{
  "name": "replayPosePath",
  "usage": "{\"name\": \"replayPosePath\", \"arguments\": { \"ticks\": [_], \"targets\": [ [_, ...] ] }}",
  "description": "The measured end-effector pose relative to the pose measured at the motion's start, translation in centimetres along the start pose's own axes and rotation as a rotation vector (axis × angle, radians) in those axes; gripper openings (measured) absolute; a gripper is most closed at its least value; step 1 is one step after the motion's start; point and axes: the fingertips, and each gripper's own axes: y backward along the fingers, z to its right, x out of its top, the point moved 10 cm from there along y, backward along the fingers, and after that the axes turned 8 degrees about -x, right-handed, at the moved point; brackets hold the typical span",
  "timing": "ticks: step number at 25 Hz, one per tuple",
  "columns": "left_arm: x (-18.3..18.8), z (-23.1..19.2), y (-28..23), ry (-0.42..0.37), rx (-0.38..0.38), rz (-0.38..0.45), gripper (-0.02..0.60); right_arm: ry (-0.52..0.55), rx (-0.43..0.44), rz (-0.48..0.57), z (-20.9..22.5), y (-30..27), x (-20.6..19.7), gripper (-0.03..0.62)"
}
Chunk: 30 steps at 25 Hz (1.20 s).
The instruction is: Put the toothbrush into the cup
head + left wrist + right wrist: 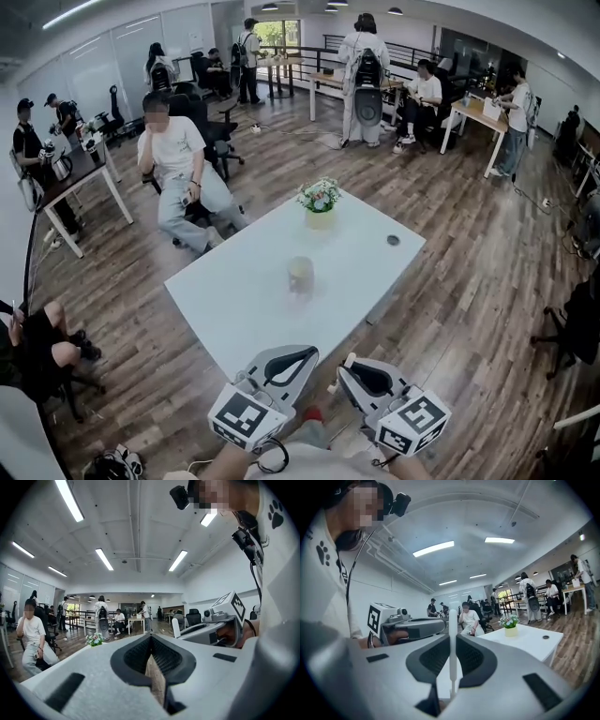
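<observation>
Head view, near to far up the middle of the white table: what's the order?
Left claw and right claw side by side nearest → cup → flower pot.

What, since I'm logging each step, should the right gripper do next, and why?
Probably carry the right gripper forward toward the cup. Its jaws are shut on the toothbrush, but it hangs at the near edge of the table, while the cup stands mid-table.
</observation>
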Motion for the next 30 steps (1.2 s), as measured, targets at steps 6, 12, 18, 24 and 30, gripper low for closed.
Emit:
{"name": "replayPosePath", "arguments": {
  "ticks": [6,12,18,24,30],
  "targets": [
    [-0.4,-5.1,-0.7,0.049,0.049,0.03,0.006,0.053,0.041,-0.018,2.0,-5.4,2.6,0.049],
    [-1.0,-6.9,-1.2,0.025,0.044,0.027,0.006,0.05,0.044,-0.019,3.7,-7.3,3.1,0.049],
    [0.0,-8.6,-0.8,0.083,0.095,0.028,0.006,0.03,0.072,-0.05,4.7,-10.2,2.9,0.049],
    [-0.8,-10.1,-0.8,0.076,0.15,-0.024,0.006,0.024,0.105,-0.053,6.7,-12.2,3.6,0.049],
    [-0.7,-11.7,-3.7,0.069,0.227,-0.029,0.006,0.009,0.188,-0.067,10.7,-15.5,4.2,0.049]
  ]
}}
